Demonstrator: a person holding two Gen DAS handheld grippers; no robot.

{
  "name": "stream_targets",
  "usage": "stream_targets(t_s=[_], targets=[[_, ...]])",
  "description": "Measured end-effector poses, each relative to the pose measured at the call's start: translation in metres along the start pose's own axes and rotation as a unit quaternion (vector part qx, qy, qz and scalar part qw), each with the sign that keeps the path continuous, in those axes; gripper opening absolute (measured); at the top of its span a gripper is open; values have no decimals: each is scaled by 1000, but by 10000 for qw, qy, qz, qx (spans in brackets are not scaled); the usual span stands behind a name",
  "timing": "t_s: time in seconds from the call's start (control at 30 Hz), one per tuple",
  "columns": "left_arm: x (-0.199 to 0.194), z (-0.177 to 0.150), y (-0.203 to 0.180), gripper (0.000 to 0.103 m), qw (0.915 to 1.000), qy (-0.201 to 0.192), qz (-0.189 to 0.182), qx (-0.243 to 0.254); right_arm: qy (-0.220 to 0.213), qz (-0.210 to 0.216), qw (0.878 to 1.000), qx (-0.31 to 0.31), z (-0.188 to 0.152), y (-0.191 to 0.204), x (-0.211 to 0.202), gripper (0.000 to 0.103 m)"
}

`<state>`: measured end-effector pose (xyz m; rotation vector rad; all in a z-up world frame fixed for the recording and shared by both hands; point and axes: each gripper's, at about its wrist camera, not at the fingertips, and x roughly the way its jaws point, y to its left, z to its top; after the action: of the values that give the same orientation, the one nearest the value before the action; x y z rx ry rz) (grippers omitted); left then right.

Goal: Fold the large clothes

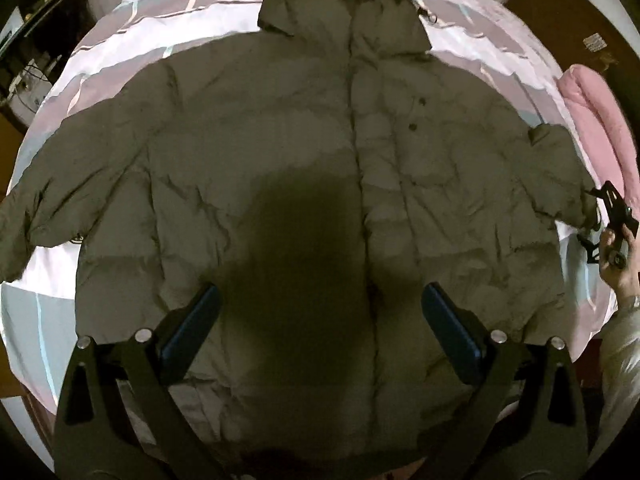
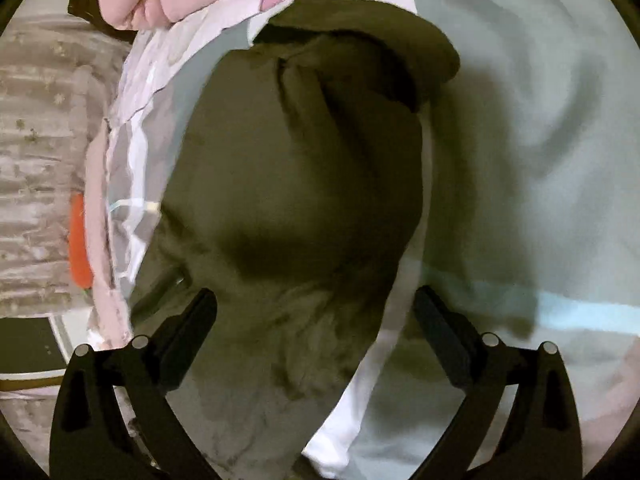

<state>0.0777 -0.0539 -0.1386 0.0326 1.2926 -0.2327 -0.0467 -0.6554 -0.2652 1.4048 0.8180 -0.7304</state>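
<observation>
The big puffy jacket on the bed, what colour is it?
Olive green jacket, all one colour; the left wrist view shows it best.

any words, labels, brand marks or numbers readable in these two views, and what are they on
No text can be read in either view.
A round patch low on the jacket near its sleeve: too small and blurred to read.
A pale sticker or label on the dark furniture beyond the bed: blurred, unreadable.
The bedsheet carries pink cartoon prints, no legible lettering.
The right wrist view shows no lettering at all.
</observation>
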Motion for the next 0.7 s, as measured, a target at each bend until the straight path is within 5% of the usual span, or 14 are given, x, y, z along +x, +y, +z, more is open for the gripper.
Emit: stream_targets(t_s=[0.03, 0.07, 0.23, 0.33, 0.4, 0.53, 0.7], targets=[[4, 1, 0, 101, 10000, 0, 70, 20, -160, -70, 9998, -55, -2, 2, -4, 67], [4, 0, 1, 101, 9998, -2, 195, 54, -229, -9, 9996, -144, 5, 4, -5, 6], [6, -2, 9, 101, 9987, 136, 484, 88, -1042, 1156, 9860, -595, -5, 57, -62, 3], [-1, 0, 18, 101, 9987, 92, 494, -48, -1156, 1908, 9605, -1662, -46, 123, -109, 3], [-9, 2, 26, 101, 9988, -18, 458, -168, -1141, 2163, 9321, -2672, -91, 164, -142, 3], [-23, 9, 47, 101, 9977, -205, 423, -480, -468, 2248, 8511, -4722, -230, 220, -165, 3], [-24, 16, 75, 101, 9945, -269, 464, -900, 1176, 1317, 7704, -6126, -373, 205, -94, 14]])
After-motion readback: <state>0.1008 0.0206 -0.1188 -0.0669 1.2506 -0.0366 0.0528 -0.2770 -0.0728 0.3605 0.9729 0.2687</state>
